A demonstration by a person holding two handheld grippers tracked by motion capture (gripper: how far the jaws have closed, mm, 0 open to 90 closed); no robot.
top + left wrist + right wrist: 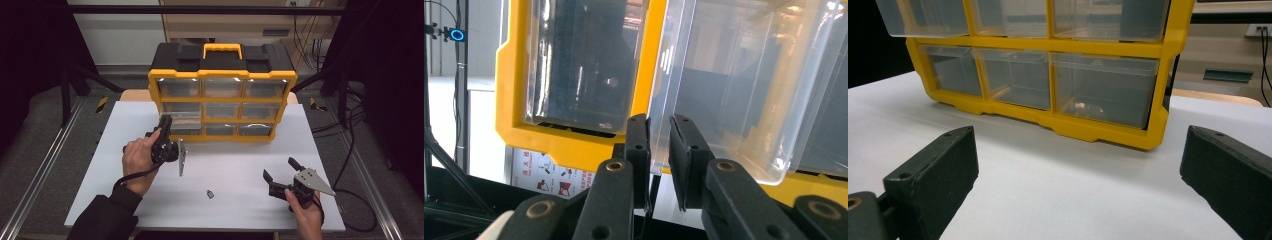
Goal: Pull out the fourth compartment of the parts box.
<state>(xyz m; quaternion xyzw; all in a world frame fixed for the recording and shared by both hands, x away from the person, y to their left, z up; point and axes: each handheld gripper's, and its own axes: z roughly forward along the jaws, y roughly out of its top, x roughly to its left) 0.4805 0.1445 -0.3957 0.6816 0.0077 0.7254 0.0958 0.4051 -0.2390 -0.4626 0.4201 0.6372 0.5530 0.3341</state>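
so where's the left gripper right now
In the high view the left gripper is at the bottom-left corner of the yellow organizer, its fingers closed on the edge of a clear drawer pulled partway out.

From above the near table edge we look forward and down on the white table (pixel 220 170) and yellow drawer cabinet (pixel 222 80). Our left gripper view sits tight against its drawers; our right gripper view faces its lower drawers from table level, farther off.

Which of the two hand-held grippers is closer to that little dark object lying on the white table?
The right hand-held gripper looks slightly nearer the small dark object, off to its right. The left hand-held gripper is farther up, at the yellow drawer cabinet.
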